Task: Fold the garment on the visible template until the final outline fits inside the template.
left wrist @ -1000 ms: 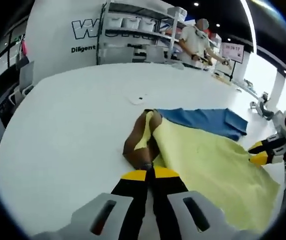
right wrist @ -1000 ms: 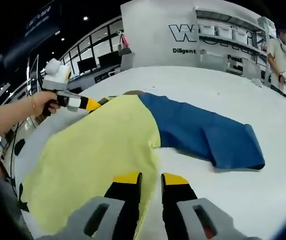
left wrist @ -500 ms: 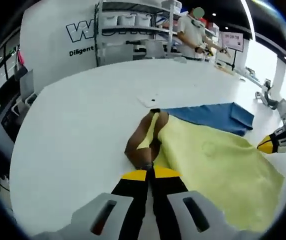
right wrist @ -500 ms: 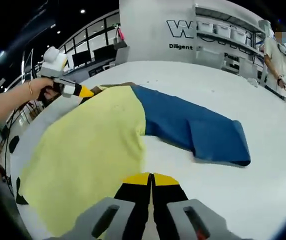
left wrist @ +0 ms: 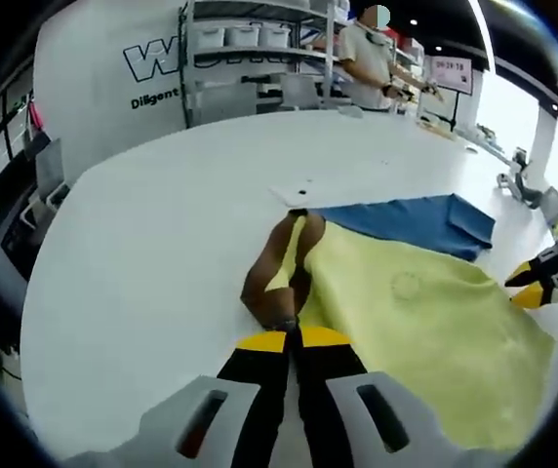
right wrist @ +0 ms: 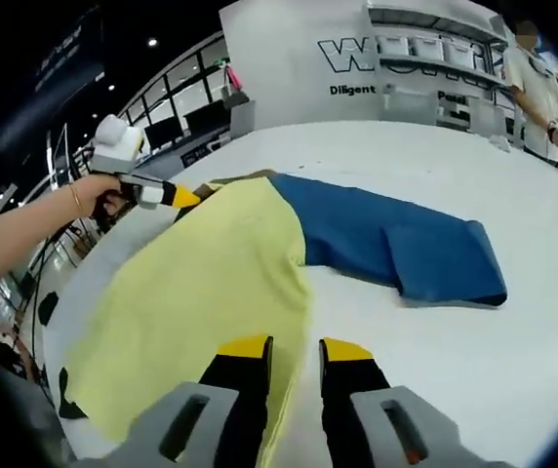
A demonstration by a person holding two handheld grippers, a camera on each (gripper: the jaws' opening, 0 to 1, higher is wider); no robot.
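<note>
**Garment spread on the white desk, left tongs pinching one edge**

The garment (right wrist: 259, 263), yellow with a blue part, lies flat on the white desk (left wrist: 162, 224). Its brown-lined edge (left wrist: 279, 273) is bunched just ahead of the left tongs (left wrist: 292, 338), which are clenched on it. The right tongs (right wrist: 294, 346) are released, jaws apart, over the yellow cloth's near edge. A person (left wrist: 372, 58) stands by the shelves (left wrist: 250, 49) beyond the desk.

The place looks like a lab or a showroom. There is a big white round table (left wrist: 152, 224), a white wall with printed letters (right wrist: 367, 58), metal shelves with white boxes (left wrist: 250, 44), dark ceiling with spot lamps, and a person in white working at a bench (left wrist: 367, 58) behind.
</note>
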